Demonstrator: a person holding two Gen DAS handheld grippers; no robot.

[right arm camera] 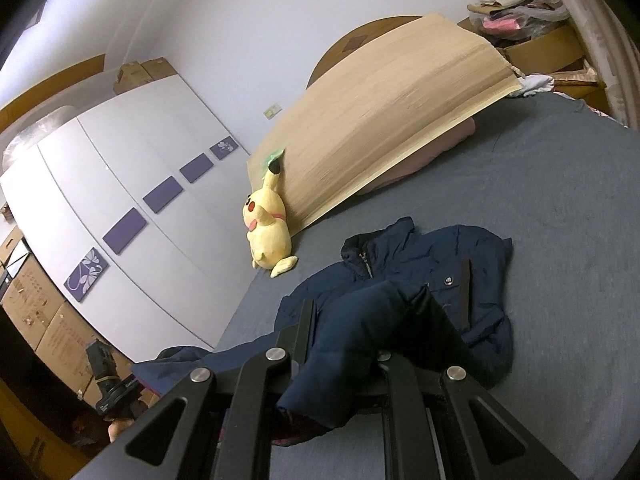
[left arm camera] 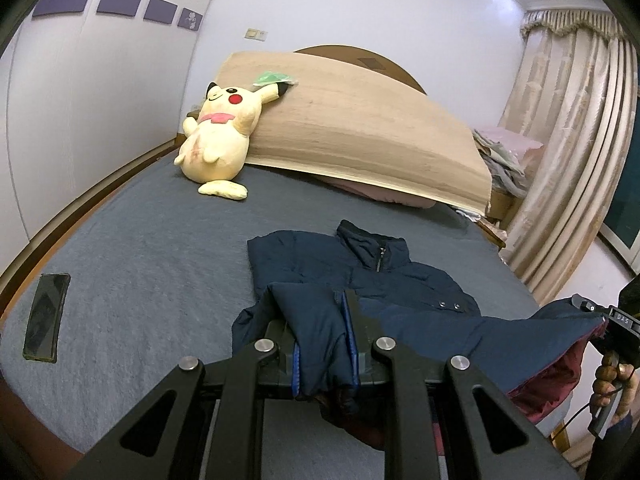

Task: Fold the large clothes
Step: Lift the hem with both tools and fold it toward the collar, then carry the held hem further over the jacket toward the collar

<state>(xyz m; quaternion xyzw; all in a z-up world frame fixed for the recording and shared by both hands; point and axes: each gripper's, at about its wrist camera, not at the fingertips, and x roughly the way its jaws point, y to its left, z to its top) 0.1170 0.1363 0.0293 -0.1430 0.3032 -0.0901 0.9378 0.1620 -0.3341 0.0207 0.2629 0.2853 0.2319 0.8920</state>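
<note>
A navy padded jacket with a dark red lining lies on the grey bed, collar toward the headboard. My left gripper is shut on the jacket's lower edge and holds it lifted above the bed. My right gripper is shut on another part of the jacket's hem, also lifted. The right gripper and the hand holding it show at the right edge of the left wrist view.
A yellow plush toy leans on a beige mat at the headboard. A black phone lies on the bed at left. A white wardrobe stands beside the bed. Curtains hang at right.
</note>
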